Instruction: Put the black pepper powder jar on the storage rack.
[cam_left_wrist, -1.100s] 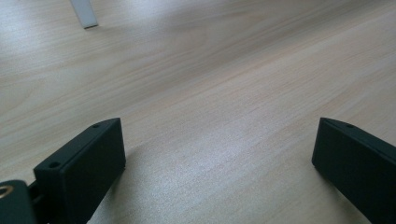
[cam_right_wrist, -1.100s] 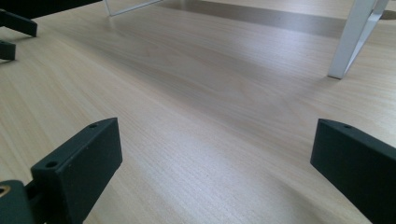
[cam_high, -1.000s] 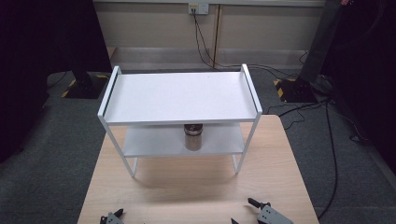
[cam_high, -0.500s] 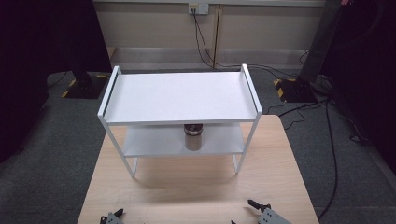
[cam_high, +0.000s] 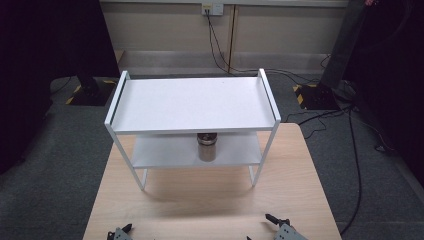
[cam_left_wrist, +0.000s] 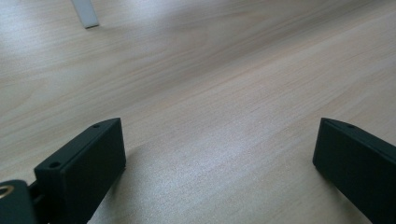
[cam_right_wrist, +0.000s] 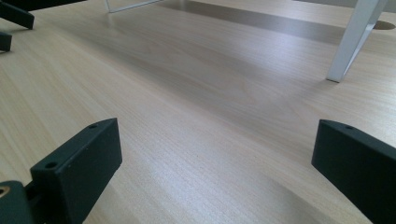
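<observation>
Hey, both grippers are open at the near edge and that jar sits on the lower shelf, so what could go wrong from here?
1. The jar sits just under the top shelf, so a gripper reaching in from above may knock the shelf.
2. The rack's thin legs stand on smooth table; a bump might slide it.
3. The jar looks tall and narrow, so an off-centre grasp could tip it.

I see a white two-tier shelf rack (cam_high: 192, 105) on the pale, wood-grained tabletop (cam_high: 210, 200), with a dark metallic jar (cam_high: 206, 146) on its lower shelf. My grippers' jaws are matte black, and the floor (cam_high: 60, 165) is grey carpet.
</observation>
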